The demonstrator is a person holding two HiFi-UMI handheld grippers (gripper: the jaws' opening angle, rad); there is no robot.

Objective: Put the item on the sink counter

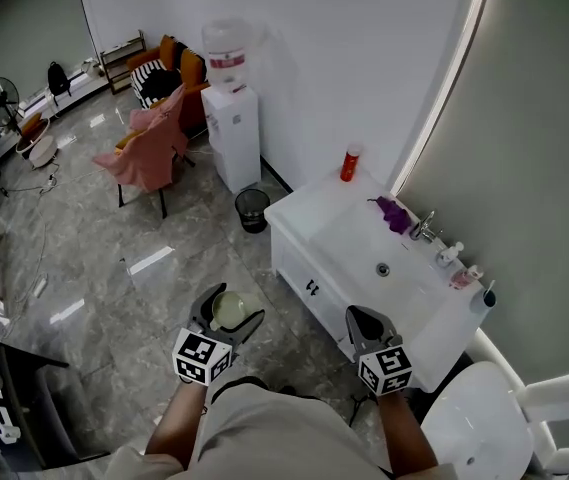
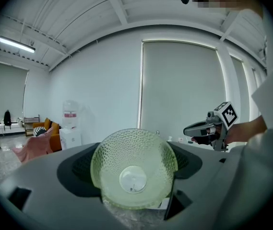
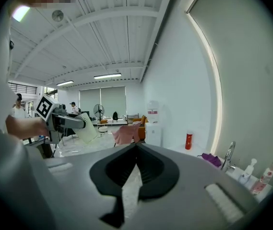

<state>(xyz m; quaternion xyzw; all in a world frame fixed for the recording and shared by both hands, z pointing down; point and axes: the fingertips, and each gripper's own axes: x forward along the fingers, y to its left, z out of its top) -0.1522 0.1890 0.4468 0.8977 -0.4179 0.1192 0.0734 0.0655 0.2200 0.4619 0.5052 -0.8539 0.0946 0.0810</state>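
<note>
1. Your left hand-held gripper (image 1: 228, 318) is clamped on a pale green dimpled glass bowl (image 2: 134, 171), held above the floor (image 1: 144, 268), to the left of the counter.
2. Your right hand-held gripper (image 3: 136, 147) is closed, with nothing between its jaws, at the near edge of the counter.
3. The white sink counter (image 1: 329, 218) carries a red bottle (image 1: 350, 163) at its far corner and a purple cloth (image 1: 394, 214) beside the faucet (image 1: 424, 230).
</note>
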